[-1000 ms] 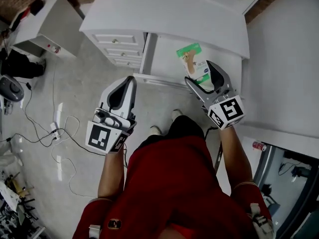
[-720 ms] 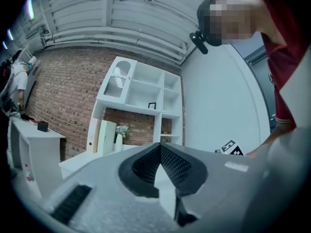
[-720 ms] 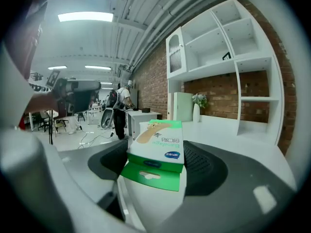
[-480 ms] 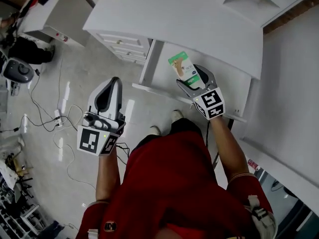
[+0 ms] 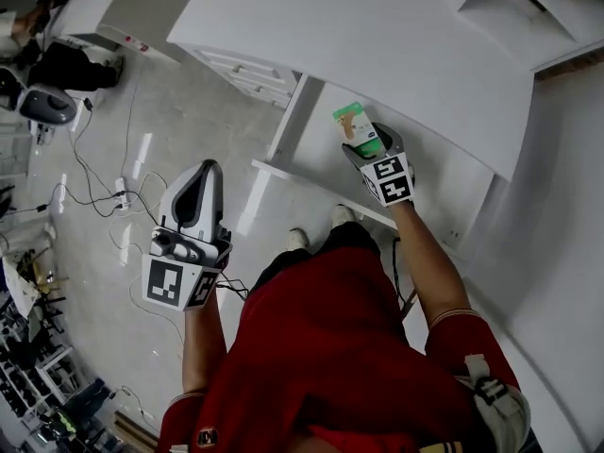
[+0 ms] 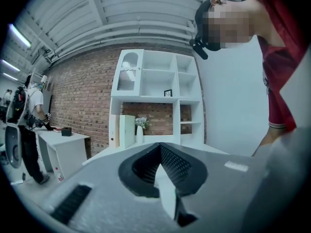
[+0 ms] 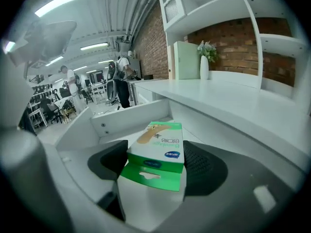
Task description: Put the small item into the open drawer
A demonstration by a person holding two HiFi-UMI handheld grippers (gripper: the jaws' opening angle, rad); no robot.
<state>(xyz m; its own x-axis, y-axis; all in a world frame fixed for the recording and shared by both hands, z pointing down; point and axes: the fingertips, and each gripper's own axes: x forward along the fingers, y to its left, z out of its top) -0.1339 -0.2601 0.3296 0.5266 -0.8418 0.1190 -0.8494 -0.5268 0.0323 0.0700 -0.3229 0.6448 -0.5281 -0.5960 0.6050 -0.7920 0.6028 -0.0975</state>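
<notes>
**Right gripper holds a small box over the open drawer; left gripper idle**

Seen from above, a person in a red shirt (image 5: 330, 347) stands at a white table (image 5: 377, 36) whose drawer (image 5: 429, 173) is pulled open toward them. The right gripper (image 5: 363, 144) reaches into the drawer's space. Its jaws are partly open and clamped on the sides of a small green-and-white box (image 5: 354, 124) with a bandage pictured on it.

In the right gripper view, the box (image 7: 158, 144) sits between the jaws of the right gripper (image 7: 156, 168), with the drawer's (image 7: 121, 118) white walls around and beyond it. Whether the box touches the drawer bottom is hard to tell.

The left gripper (image 5: 209, 168) hangs well apart over the grey floor (image 5: 142, 140), near loose cables (image 5: 94, 182). In the left gripper view, the left gripper (image 6: 160, 164) has its jaws closed together, with nothing between them.
</notes>
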